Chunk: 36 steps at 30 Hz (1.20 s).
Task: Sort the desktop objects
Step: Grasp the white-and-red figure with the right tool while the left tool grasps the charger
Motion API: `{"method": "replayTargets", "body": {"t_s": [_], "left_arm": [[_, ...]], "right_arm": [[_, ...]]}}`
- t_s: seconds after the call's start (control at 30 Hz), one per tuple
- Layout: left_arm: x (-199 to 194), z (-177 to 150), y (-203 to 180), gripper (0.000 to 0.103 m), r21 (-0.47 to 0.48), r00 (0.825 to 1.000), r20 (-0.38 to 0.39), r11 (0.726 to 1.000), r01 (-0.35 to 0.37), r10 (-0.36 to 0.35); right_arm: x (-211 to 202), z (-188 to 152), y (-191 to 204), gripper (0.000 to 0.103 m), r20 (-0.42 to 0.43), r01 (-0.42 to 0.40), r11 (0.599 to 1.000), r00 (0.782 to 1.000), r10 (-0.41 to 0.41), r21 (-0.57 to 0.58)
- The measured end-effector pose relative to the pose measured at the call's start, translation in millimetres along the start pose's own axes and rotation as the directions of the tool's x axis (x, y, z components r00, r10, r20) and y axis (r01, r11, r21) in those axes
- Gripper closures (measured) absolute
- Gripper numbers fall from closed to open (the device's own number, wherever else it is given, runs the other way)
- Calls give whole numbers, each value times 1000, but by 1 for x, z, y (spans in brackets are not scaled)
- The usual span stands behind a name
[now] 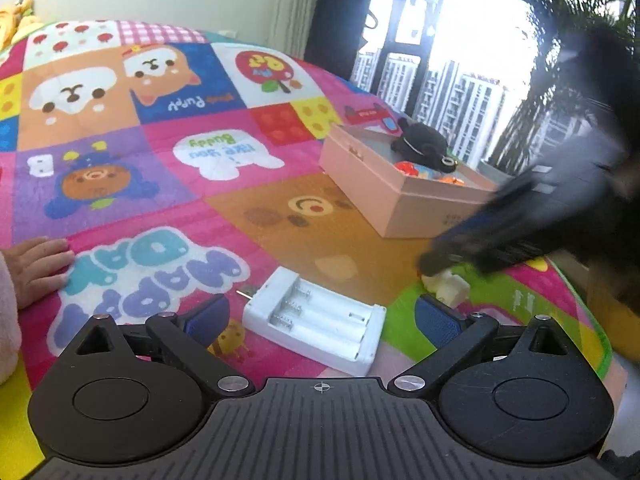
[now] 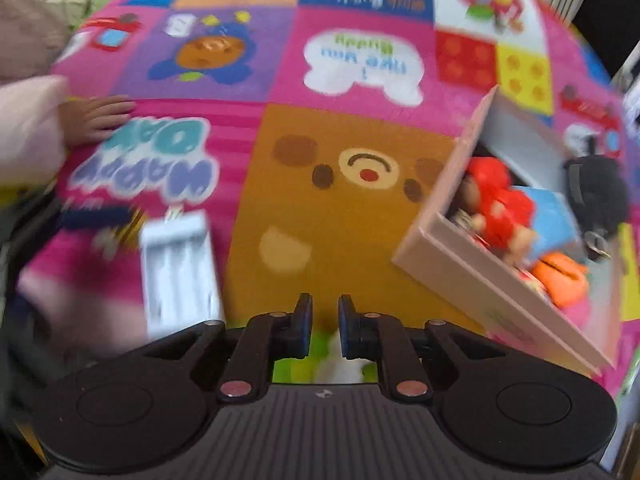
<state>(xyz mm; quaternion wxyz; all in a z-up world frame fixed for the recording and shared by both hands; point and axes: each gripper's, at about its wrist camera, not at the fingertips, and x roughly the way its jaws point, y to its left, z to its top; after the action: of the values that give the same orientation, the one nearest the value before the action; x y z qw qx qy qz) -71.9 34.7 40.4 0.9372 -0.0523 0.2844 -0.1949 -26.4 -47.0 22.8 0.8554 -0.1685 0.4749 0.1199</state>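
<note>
Wide-spread blue pads of the left claw (image 1: pixel 320 318) frame the nearest thing, a white battery charger (image 1: pixel 316 326) lying flat on the patchwork play mat (image 1: pixel 224 200) that covers the surface; that claw is open and touches nothing. Next in size, the pink box (image 1: pixel 404 184) sits farther back toward the window, already holding a black plush toy (image 1: pixel 424 148) and some red and orange toys (image 2: pixel 500 204). Beside the box, the right claw (image 2: pixel 325 324) reaches down, motion-blurred, to a small white object (image 1: pixel 448 284) on the green patch of the mat. Its jaws stand nearly closed with a narrow gap, and something white shows below and between them, but whether the pads press on it I cannot tell. A person's hand (image 1: pixel 36 268) rests on the mat at the far left. My worry is the grip: with the claw travelling this fast and only the tip over the small piece, it may nip a corner and flick it away, or drop it short of the box. The charger lies close by too, and a careless sweep could knock it toward the mat's edge.
</note>
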Motion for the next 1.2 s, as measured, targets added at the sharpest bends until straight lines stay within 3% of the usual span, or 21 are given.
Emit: {"method": "replayTargets", "body": {"t_s": [0.07, 0.13, 0.33, 0.4, 0.43, 0.63, 0.73, 0.87, 1.03, 1.1, 1.2], "left_arm": [[2, 1, -5, 1, 30, 1000, -14, 1000, -3, 3], [4, 2, -11, 1, 62, 1000, -27, 998, -9, 10], [14, 8, -27, 1, 192, 993, -87, 980, -59, 77], [21, 11, -30, 1, 232, 988, -106, 969, -83, 110], [25, 12, -31, 1, 244, 985, -121, 966, -86, 119], [41, 17, -26, 2, 210, 973, -185, 973, -99, 139], [39, 18, -27, 11, 198, 971, -185, 973, -114, 152], [32, 17, -40, 11, 212, 969, -195, 971, -109, 151], [-5, 35, -87, 11, 280, 994, -103, 960, -11, 42], [-24, 59, -109, 11, 324, 1000, -5, 946, 1, 0], [-40, 92, -132, 11, 369, 992, 114, 929, 1, -47]], "right_arm": [[-15, -25, -5, 57, 70, 13, 998, 997, -16, 55], [-15, -40, -15, 54, 100, 0, 990, 995, -14, 143], [2, -56, -37, 55, 198, -102, 941, 979, 39, 323], [11, -57, -35, 65, 207, -126, 935, 977, 58, 333], [14, -58, -34, 75, 202, -131, 932, 977, 64, 339], [7, -80, -36, 78, 234, -158, 919, 969, 74, 362], [-6, -97, -46, 78, 246, -151, 906, 968, 54, 396], [-25, -123, -61, 78, 263, -140, 883, 965, 19, 448], [-69, -146, -77, 78, 341, -138, 868, 939, -37, 476], [-96, -148, -88, 78, 398, -140, 864, 914, -75, 484], [-132, -145, -102, 78, 471, -119, 868, 871, -141, 481]]}}
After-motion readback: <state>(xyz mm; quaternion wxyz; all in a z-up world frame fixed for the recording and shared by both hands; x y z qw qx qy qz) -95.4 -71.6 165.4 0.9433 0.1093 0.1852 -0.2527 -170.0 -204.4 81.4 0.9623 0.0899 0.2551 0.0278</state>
